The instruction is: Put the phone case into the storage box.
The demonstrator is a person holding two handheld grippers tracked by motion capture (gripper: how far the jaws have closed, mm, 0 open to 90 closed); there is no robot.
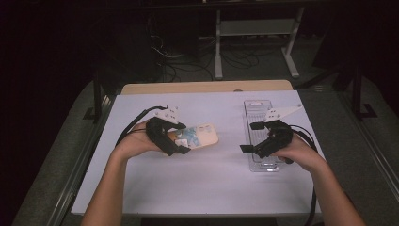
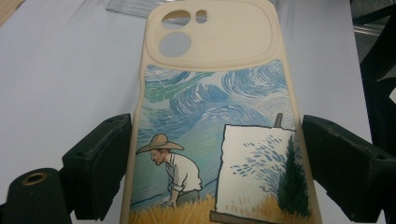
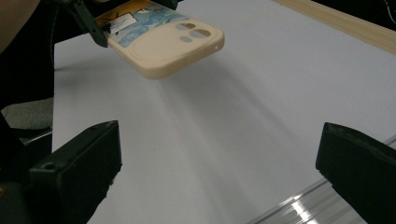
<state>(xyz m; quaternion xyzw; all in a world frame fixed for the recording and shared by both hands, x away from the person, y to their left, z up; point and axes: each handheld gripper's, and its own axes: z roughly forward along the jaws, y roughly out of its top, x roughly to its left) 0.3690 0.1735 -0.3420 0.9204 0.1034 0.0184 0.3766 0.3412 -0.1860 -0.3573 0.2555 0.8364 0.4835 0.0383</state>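
A cream phone case [image 1: 203, 135] printed with a painter, an easel and a swirling blue sky is held between the jaws of my left gripper [image 1: 181, 137]. In the left gripper view the case [image 2: 215, 93] points away with its camera cut-outs at the far end, and the left gripper [image 2: 217, 158] is shut on its two long edges. In the right gripper view the case [image 3: 168, 42] hangs a little above the white table and casts a shadow. My right gripper [image 1: 251, 137] stands open with nothing between its jaws, at the left side of a clear plastic tray [image 1: 260, 113].
A white sheet [image 1: 211, 183] covers the table, and a wooden edge [image 1: 207, 87] shows at the back. The clear tray's rim [image 3: 299, 205] lies just beside my right gripper [image 3: 219, 172]. Table legs and cables stand on the dark floor beyond.
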